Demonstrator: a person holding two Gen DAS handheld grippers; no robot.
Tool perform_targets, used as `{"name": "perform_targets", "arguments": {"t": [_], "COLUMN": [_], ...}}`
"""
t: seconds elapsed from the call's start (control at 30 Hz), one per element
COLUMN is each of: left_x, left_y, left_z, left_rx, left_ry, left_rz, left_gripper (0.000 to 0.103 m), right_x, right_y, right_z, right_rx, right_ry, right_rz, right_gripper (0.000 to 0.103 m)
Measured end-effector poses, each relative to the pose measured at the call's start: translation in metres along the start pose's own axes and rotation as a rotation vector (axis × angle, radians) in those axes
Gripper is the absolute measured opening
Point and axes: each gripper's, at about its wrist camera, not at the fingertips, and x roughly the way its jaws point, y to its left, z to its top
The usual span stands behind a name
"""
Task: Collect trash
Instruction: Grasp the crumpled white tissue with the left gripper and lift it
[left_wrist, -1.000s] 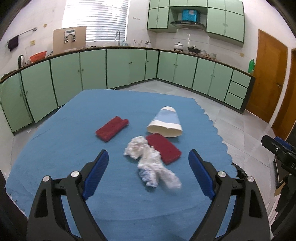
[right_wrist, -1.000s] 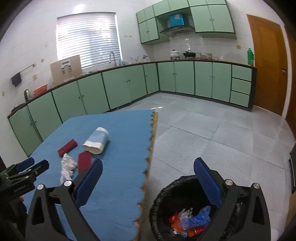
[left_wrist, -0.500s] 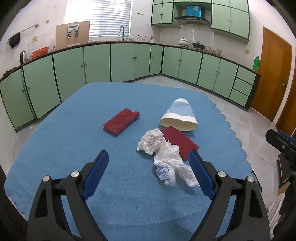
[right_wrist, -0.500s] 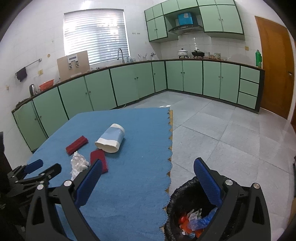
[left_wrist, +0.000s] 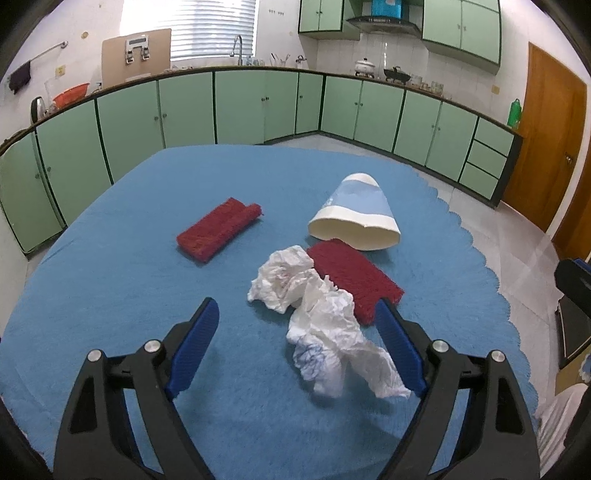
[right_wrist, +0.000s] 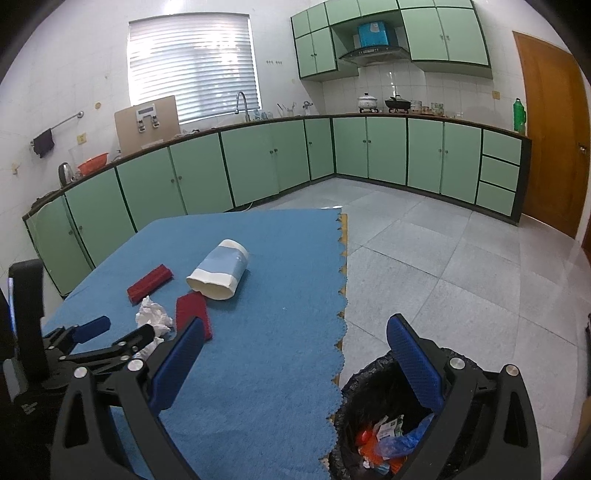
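Observation:
A crumpled white tissue (left_wrist: 321, 314) lies on the blue table cloth (left_wrist: 110, 295). My left gripper (left_wrist: 296, 305) hangs low over it, jaws closing. The tissue's near end sits between the fingers, close to the right one, and the pads do not press it. From the right wrist view the tissue (right_wrist: 153, 317) shows just beyond the left gripper (right_wrist: 123, 328). My right gripper (right_wrist: 295, 323) is open and holds nothing, poised above the table's edge and a black-bagged bin (right_wrist: 351, 384).
A white and pale blue paper cup (left_wrist: 356, 218) lies on its side behind the tissue. One red pad (left_wrist: 352, 280) touches the tissue; another (left_wrist: 219, 229) lies to the left. The bin holds several wrappers. Green cabinets line the walls beyond grey floor tiles.
My left gripper has come forward and down, so the tissue now lies between its fingers. Its jaws have narrowed slightly. The right gripper shifted a little, then held still.

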Motion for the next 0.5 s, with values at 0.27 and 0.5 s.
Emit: {"name": "perform_targets", "arguments": {"t": [0.27,0.5], "left_x": [0.022,0.026], "left_y": [-0.003,-0.001], "left_z": [-0.002,-0.003], "left_rx": [-0.015,-0.034], "left_ry": [0.085,0.104], "left_rz": [-0.018,-0.03], "left_gripper": [0.054,0.022], "right_x": [0.006,0.011], "right_y": [-0.001,0.007], "right_z": [0.0,-0.002], "right_rx": [-0.003,-0.017], "right_ry": [0.013,0.025], "right_rz": [0.0,0.016], "right_gripper": [0.097,0.097]}}
